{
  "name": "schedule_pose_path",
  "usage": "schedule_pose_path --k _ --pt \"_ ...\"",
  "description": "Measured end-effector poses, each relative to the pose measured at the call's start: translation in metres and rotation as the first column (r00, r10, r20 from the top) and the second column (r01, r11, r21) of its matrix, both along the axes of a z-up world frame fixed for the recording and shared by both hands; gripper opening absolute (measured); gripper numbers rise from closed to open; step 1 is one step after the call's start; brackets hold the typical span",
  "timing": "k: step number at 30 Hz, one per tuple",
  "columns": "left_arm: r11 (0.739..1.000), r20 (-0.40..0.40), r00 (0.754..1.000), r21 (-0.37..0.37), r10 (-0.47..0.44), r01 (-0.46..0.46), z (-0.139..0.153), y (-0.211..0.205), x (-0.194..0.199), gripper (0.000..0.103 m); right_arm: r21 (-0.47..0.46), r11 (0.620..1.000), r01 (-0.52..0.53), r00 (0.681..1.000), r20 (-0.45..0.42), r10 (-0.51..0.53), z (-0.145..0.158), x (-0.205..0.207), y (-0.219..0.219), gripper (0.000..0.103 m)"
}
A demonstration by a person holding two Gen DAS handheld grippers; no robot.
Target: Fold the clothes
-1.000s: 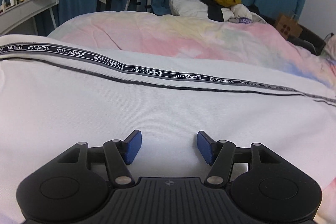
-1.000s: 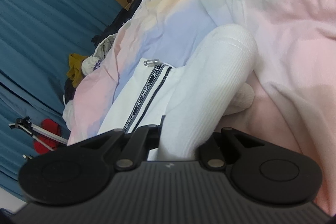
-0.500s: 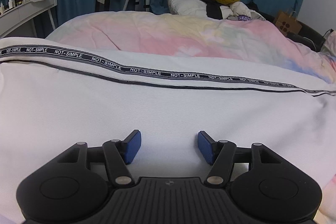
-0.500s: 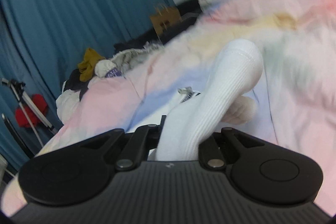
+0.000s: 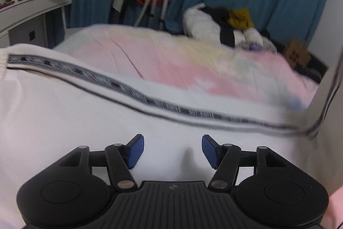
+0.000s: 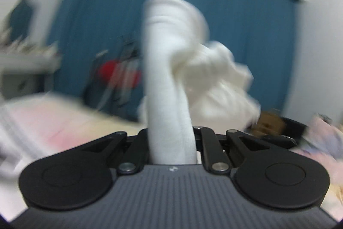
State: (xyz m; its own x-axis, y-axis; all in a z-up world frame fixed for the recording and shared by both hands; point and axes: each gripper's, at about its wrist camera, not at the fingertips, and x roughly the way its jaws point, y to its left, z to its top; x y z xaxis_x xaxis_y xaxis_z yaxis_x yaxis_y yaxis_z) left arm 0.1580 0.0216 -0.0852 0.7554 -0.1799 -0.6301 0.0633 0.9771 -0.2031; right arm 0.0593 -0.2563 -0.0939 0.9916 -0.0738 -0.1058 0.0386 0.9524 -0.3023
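The left gripper has its jaws spread wide, blue pads low over the white garment, which lies flat on the pastel bedspread under and ahead of the jaws, its black lettered stripe running across beyond them. The right gripper is clamped on the garment's white ribbed cuff, which rises between its jaws, with bunched cloth to the right.

A white garment with a black lettered stripe is spread across the near bed; its right end is lifted upward. In the right wrist view, its ribbed white cuff is seen raised upright, with bunched fabric to its right.
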Motion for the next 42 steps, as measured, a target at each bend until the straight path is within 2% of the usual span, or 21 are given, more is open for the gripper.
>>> schedule_pose_path --k 2,3,6,7,9,12,14,19,23,25,26,28,30,33,36,38,41,42 --pt "0.999 0.023 0.999 -0.033 0.035 -0.034 0.010 0.012 -0.002 0.062 -0.101 0.989 -0.110 0.987 -0.126 0.097 -0.028 -0.005 0.037 0.011" --pt "0.998 0.029 0.998 -0.046 0.050 -0.049 0.014 0.017 -0.002 0.062 -0.153 0.973 -0.171 0.970 -0.201 0.139 -0.044 -0.007 0.055 0.011" --pt "0.992 0.032 0.996 -0.096 0.082 -0.079 0.021 0.032 -0.005 0.062 -0.276 0.896 -0.348 0.877 -0.434 0.207 -0.094 -0.011 0.095 0.011" --pt "0.990 0.027 0.996 -0.115 0.085 -0.081 0.022 0.035 -0.005 0.062 -0.313 0.879 -0.360 0.867 -0.459 0.192 -0.106 -0.014 0.102 0.012" --pt "0.985 0.020 0.996 -0.149 0.088 -0.084 0.024 0.040 -0.005 0.062 -0.375 0.859 -0.348 0.878 -0.453 0.157 -0.115 -0.019 0.109 0.012" --pt "0.980 0.022 0.997 -0.189 0.072 -0.066 0.027 0.041 -0.005 0.062 -0.280 0.915 -0.291 0.889 -0.431 0.151 -0.096 -0.018 0.101 0.012" --pt "0.980 0.031 0.998 -0.195 0.055 -0.048 0.027 0.038 -0.005 0.062 -0.218 0.935 -0.281 0.890 -0.422 0.170 -0.090 -0.016 0.098 0.012" --pt "0.977 0.011 0.999 -0.213 0.032 -0.028 0.019 0.035 -0.008 0.062 -0.220 0.924 -0.311 0.871 -0.455 0.185 -0.104 -0.004 0.112 0.013" --pt "0.973 0.009 1.000 -0.229 -0.004 0.006 0.017 0.033 -0.010 0.063 -0.176 0.937 -0.301 0.874 -0.444 0.198 -0.093 -0.009 0.106 0.017" --pt "0.970 0.008 1.000 -0.242 -0.019 0.021 0.015 0.032 -0.008 0.063 -0.121 0.944 -0.307 0.858 -0.464 0.219 -0.085 -0.011 0.103 0.030" --pt "0.969 0.003 1.000 -0.247 -0.027 0.026 0.012 0.031 -0.005 0.063 -0.085 0.942 -0.326 0.842 -0.479 0.248 -0.081 -0.015 0.102 0.035" --pt "0.965 -0.021 0.999 -0.260 -0.048 0.041 0.005 0.029 0.005 0.063 -0.022 0.927 -0.375 0.814 -0.487 0.318 -0.070 -0.027 0.099 0.054" --pt "0.960 -0.053 0.995 -0.270 -0.084 0.067 -0.003 0.025 0.020 0.062 0.020 0.906 -0.423 0.791 -0.479 0.380 -0.058 -0.036 0.098 0.061" --pt "0.963 -0.078 0.990 -0.254 -0.115 0.092 -0.014 0.021 0.042 0.060 0.027 0.890 -0.454 0.798 -0.433 0.420 -0.046 -0.042 0.096 0.061" --pt "0.960 -0.090 0.988 -0.260 -0.127 0.099 -0.024 0.021 0.064 0.049 0.091 0.890 -0.447 0.805 -0.393 0.444 -0.036 -0.033 0.083 0.061" --pt "0.950 -0.107 0.983 -0.290 -0.149 0.112 -0.031 0.021 0.077 0.035 0.187 0.873 -0.451 0.782 -0.388 0.487 -0.027 -0.027 0.071 0.061" --pt "0.947 -0.119 0.975 -0.285 -0.187 0.146 -0.039 0.012 0.086 0.031 0.291 0.810 -0.509 0.713 -0.384 0.586 -0.018 -0.025 0.060 0.061" --pt "0.950 -0.118 0.974 -0.271 -0.193 0.155 -0.041 0.009 0.088 0.028 0.299 0.797 -0.524 0.705 -0.373 0.603 -0.015 -0.027 0.060 0.061"
